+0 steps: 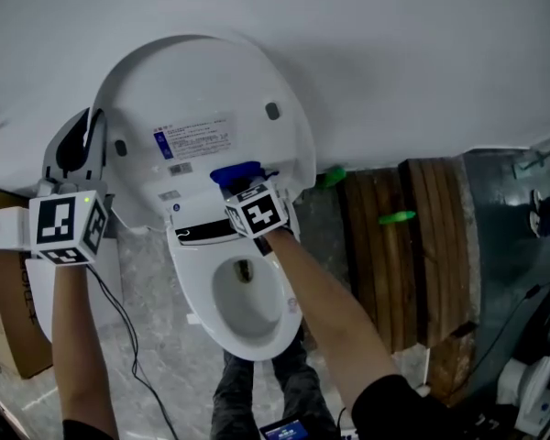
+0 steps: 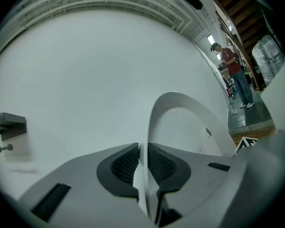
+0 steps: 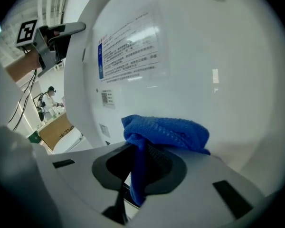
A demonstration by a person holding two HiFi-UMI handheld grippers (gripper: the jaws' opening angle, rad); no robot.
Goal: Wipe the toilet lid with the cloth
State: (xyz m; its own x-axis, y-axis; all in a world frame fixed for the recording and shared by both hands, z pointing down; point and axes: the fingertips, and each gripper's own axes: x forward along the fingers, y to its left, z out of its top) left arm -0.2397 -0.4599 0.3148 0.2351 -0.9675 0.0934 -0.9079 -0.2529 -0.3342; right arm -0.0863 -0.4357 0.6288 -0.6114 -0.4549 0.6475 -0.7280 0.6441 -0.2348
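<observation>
1 printed label [image 1: 192,141] on toilet lid [image 1: 197,76], unreadable; cloth [image 1: 236,174] near.

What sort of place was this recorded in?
Probably a test set-up in a workshop or warehouse, not a real bathroom. The toilet stands against a bare white wall, with a wooden pallet and a cardboard box beside it.

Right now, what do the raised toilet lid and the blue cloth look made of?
The toilet lid looks like hard white plastic, glossy: light patches reflect off it. The cloth is probably microfibre or knit: bumpy weave, soft folds.
</observation>
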